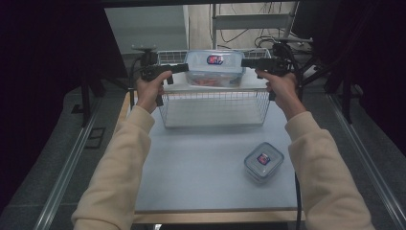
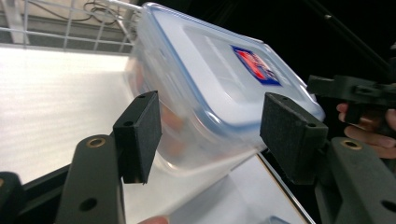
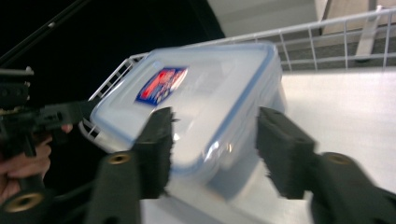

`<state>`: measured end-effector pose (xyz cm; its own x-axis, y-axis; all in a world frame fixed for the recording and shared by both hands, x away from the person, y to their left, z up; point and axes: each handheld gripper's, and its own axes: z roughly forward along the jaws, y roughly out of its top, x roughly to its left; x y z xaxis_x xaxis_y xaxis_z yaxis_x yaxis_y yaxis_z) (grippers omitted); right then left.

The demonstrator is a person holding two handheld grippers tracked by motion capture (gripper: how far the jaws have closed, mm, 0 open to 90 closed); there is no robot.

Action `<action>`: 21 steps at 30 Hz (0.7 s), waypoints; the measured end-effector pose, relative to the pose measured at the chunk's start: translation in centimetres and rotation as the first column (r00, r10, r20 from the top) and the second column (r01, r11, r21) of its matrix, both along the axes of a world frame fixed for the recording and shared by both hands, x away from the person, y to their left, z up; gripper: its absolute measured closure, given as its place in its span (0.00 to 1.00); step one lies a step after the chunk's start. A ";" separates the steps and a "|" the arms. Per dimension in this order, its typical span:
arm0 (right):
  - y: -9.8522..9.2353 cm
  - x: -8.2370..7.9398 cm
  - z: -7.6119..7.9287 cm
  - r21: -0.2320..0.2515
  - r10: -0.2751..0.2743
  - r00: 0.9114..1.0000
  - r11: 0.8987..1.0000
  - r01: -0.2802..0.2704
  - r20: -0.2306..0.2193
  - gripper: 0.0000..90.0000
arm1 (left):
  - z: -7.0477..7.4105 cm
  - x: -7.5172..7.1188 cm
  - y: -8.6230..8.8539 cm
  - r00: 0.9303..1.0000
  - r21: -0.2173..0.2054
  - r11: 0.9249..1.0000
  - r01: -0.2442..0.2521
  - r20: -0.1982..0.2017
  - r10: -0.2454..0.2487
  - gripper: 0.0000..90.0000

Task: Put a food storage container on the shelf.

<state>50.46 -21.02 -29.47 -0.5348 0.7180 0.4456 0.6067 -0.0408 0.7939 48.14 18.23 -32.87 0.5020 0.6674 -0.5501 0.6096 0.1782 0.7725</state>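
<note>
A large clear food container (image 1: 214,67) with a blue-rimmed lid and a red and blue label hangs over the far half of the wire basket (image 1: 213,108). My left gripper (image 1: 184,68) comes in from the left and my right gripper (image 1: 245,63) from the right. In the left gripper view the left gripper (image 2: 210,116) has its pads on the container (image 2: 210,70), one under its body and one on the lid's edge. The right gripper view is blurred. There the right gripper (image 3: 212,135) clasps a corner of the container (image 3: 201,84).
A small square container (image 1: 264,161) with the same label stands on the white table (image 1: 201,172) at the front right. The basket's wire walls rise around its white floor (image 3: 345,107). Dark stands and cables crowd the back.
</note>
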 end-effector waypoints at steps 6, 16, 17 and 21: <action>-0.4 -1.8 -1.3 -0.020 0.021 1.000 1.000 -0.021 -0.007 0.83 | 0.2 -1.9 0.0 0.999 0.019 0.999 0.025 0.022 -0.026 0.41; 2.2 -1.9 -4.3 -0.014 0.133 0.990 0.991 -0.134 -0.036 0.99 | 0.6 -3.1 -0.8 0.998 0.032 0.998 0.046 0.041 -0.047 0.40; 2.4 -1.7 -4.5 -0.010 0.136 0.990 0.991 -0.136 -0.035 0.99 | 0.6 -3.1 -0.8 0.998 0.034 0.998 0.050 0.040 -0.051 0.40; 3.0 -1.2 -4.8 -0.007 0.132 0.990 0.991 -0.133 -0.042 0.99 | 0.4 -3.1 -0.9 0.998 0.027 0.998 0.053 0.039 -0.054 0.40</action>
<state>49.27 -18.04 -34.23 -0.6068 0.6466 0.4623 0.6384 0.0499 0.7681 45.02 17.38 -32.43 0.5586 0.6528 -0.5117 0.5862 0.1258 0.8004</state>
